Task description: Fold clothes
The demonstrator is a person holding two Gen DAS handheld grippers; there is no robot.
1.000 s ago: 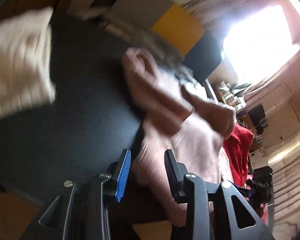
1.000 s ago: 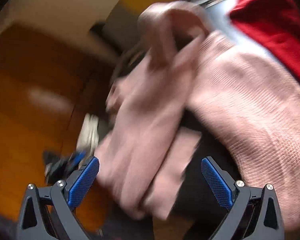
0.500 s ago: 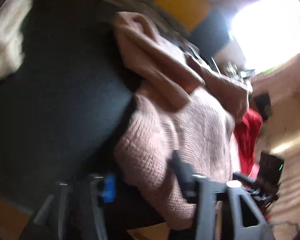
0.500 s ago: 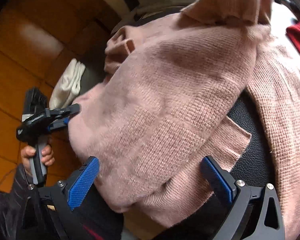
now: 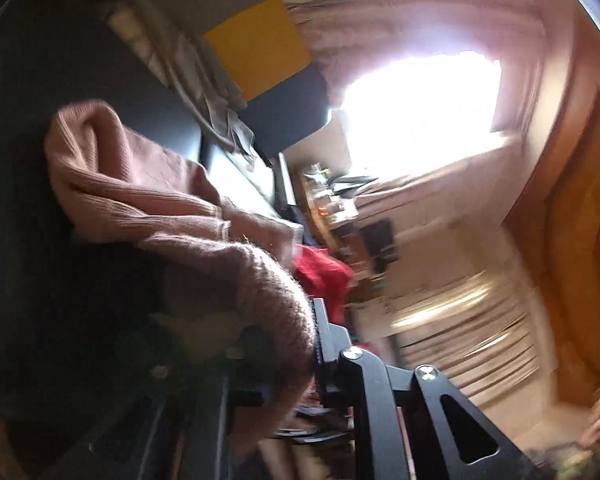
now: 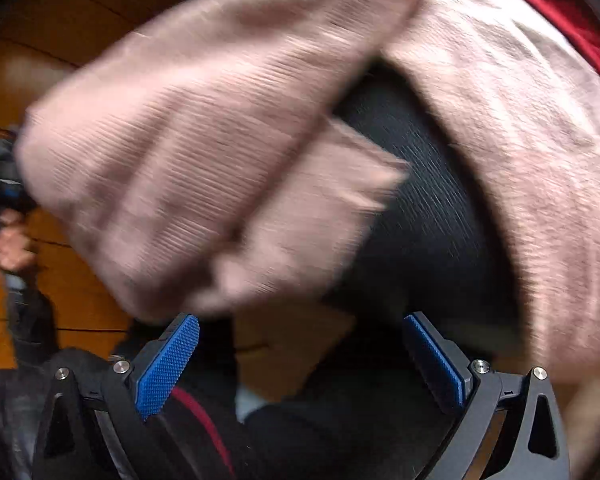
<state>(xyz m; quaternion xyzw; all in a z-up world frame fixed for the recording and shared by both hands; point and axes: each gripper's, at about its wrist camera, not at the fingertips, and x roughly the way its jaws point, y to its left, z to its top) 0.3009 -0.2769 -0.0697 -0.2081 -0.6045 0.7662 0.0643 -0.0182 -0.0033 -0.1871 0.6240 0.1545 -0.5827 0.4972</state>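
The left gripper is clamping a thick fold of the pink sweater; the knit is filling the gap between its jaws, and only the right-hand finger is showing clearly in the left wrist view, the other being lost in shadow and fabric. From this view the sweater is trailing away across the dark surface, with a red garment lying just beyond it, near a bright window. The right wrist view is showing what the left one is not: the right gripper is standing wide apart and gripping nothing, its blue pads sitting just below a raised, motion-blurred flap of the sweater. The rest of the sweater is lying on the dark surface, touching the red garment at the top right. At the left edge, the person's left hand is gripping the other tool's handle above the wooden floor.
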